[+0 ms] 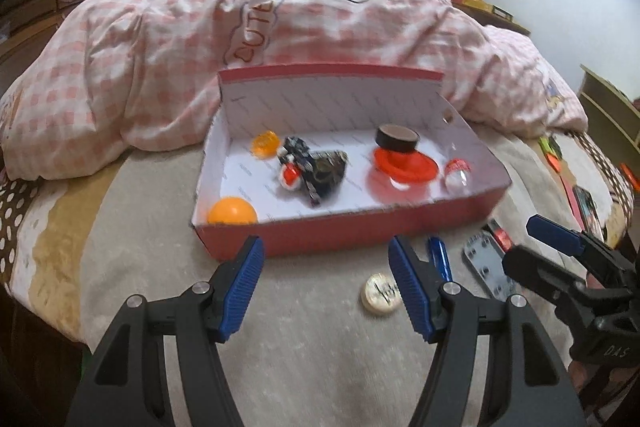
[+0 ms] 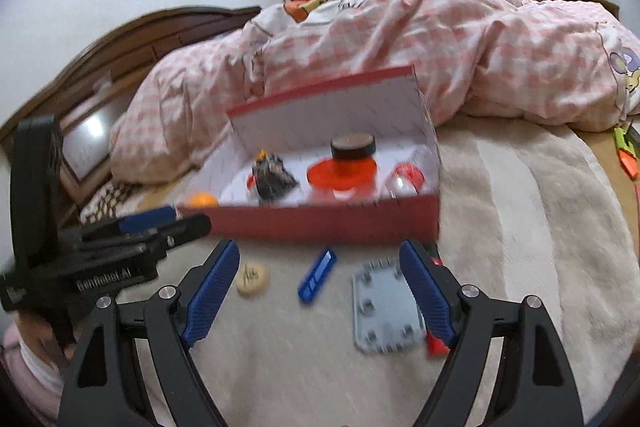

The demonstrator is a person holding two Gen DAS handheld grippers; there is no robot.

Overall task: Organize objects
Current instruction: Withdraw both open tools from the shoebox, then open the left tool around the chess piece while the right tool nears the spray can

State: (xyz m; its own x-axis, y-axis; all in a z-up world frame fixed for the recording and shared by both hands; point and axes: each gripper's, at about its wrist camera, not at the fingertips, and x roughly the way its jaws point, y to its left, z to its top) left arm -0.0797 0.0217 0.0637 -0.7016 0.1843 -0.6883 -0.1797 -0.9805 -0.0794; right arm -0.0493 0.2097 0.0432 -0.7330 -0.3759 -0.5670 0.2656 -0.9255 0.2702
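- Red box (image 1: pixel 344 235), mid frame: ball, tape & toys already in.
- Left out, lower frame: coin (image 2: pixel 251 279), blue stick (image 2: pixel 317 281), grey plate (image 2: pixel 386 311).
- Left gripper (image 1: pixel 326 287) & right gripper (image 2: pixel 320 291): both wide apart, holding nothing.

A bed covered by a beige plush blanket (image 1: pixel 320 347) is seen. On it a red cardboard box with a white lining (image 1: pixel 360 223) is set, backed by a heaped pink-checked quilt (image 1: pixel 160 47). Just before the box, a round cream wooden disc (image 1: pixel 382 294), a blue plastic bar (image 2: pixel 317 279) and a grey studded rectangular plate (image 2: pixel 386 311) are laid apart on the blanket.
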